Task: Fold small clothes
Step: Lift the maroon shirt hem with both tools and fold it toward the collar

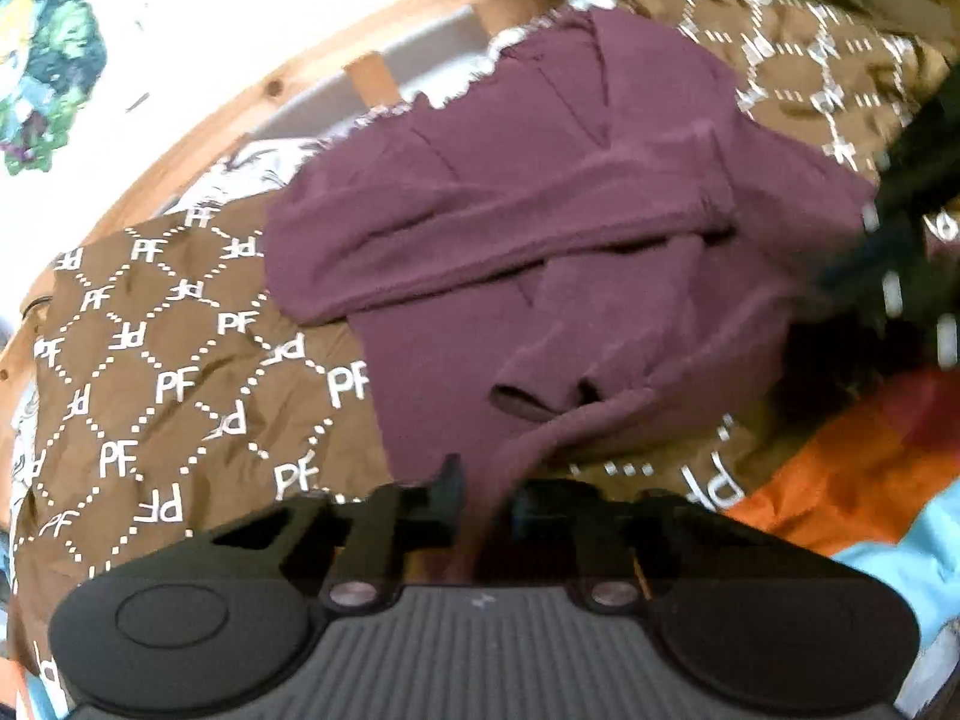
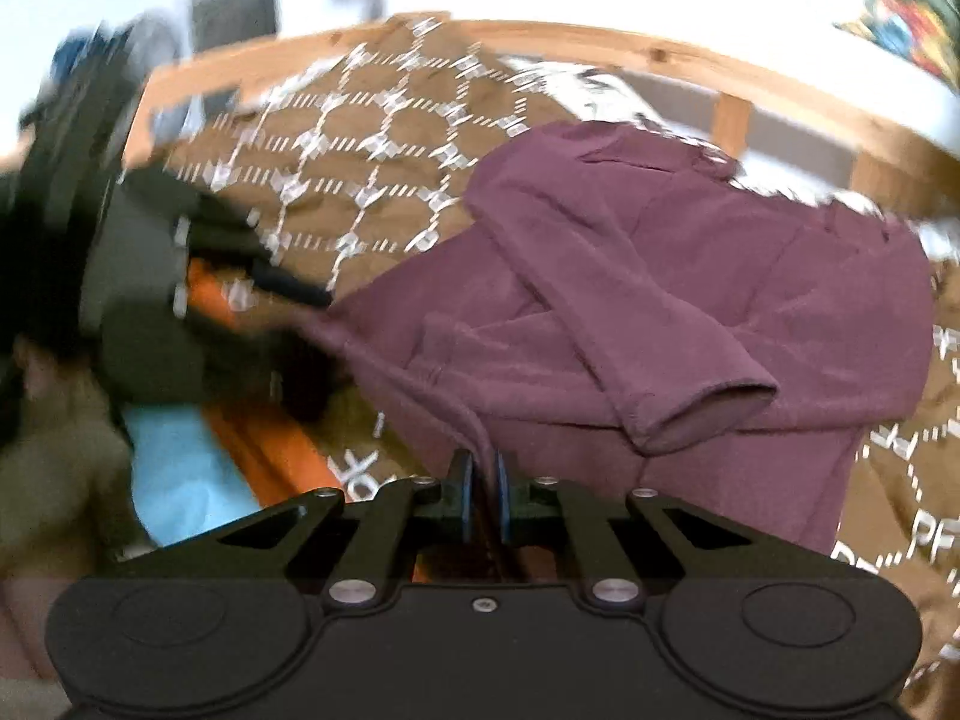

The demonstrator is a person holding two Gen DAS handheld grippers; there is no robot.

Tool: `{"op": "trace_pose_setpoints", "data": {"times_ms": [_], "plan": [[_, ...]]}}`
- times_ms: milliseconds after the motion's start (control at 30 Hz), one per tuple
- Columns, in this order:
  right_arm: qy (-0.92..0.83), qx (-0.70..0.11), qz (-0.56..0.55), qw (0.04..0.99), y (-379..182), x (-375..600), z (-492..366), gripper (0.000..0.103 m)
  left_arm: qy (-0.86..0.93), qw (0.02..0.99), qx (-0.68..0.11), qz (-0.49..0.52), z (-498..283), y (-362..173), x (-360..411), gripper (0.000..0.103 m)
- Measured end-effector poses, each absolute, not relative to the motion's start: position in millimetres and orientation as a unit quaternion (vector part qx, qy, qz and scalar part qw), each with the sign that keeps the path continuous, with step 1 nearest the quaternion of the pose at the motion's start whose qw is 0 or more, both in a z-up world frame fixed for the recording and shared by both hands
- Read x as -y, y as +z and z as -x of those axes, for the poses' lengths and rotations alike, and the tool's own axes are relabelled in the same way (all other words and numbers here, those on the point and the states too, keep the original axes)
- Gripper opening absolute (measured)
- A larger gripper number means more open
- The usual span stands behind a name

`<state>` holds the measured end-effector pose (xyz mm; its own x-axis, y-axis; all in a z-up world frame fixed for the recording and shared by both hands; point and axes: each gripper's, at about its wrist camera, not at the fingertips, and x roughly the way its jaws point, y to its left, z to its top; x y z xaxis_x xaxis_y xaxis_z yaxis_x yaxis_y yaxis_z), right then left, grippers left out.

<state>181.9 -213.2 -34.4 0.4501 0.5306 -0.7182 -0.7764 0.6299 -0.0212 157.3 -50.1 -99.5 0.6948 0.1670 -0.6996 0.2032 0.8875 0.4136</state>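
A maroon long-sleeved top (image 1: 540, 210) (image 2: 720, 300) lies spread on a brown bedspread (image 1: 150, 360) (image 2: 390, 138) printed with white letters. One sleeve (image 2: 630, 324) is folded across its body. My left gripper (image 1: 489, 480) is shut on a bunched edge of the top at the near side; it also shows blurred in the right wrist view, left gripper (image 2: 315, 300) pinching the top's left corner. My right gripper (image 2: 482, 468) is shut on a thin fold of the hem. In the left wrist view the right gripper (image 1: 870, 228) is a dark blur at the top's right edge.
A wooden bed frame (image 1: 372, 78) (image 2: 660, 54) runs behind the bedspread, with a white wall beyond. Orange and light blue cloth (image 1: 870, 480) (image 2: 180, 468) lies at the near side between the two grippers. A person's hand (image 2: 48, 450) shows at the left.
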Motion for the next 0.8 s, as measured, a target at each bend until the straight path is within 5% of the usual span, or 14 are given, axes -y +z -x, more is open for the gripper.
{"op": "trace_pose_setpoints", "data": {"times_ms": [233, 433, 533, 600, 800], "plan": [[0.367, -0.314, 0.341, 0.807, -61, 182, -149, 0.055, 0.014, 0.917, -0.362, -0.169, -167, -79, 27, 0.004], [0.317, -0.319, 0.404, 0.796, -81, 176, -152, 0.062, 0.015, 0.923, -0.360, -0.136, -170, -73, 16, 0.004], [0.268, -0.316, 0.429, 0.803, -89, 180, -158, 0.058, 0.013, 0.926, -0.352, -0.133, -169, -72, 14, 0.004], [0.242, -0.312, 0.434, 0.810, -92, 185, -161, 0.036, 0.011, 0.927, -0.351, -0.129, -167, -71, 13, 0.004], [0.219, -0.254, 0.486, 0.807, -75, 193, -144, 0.018, 0.005, 0.937, -0.317, -0.144, -144, -52, 18, 0.003]]}}
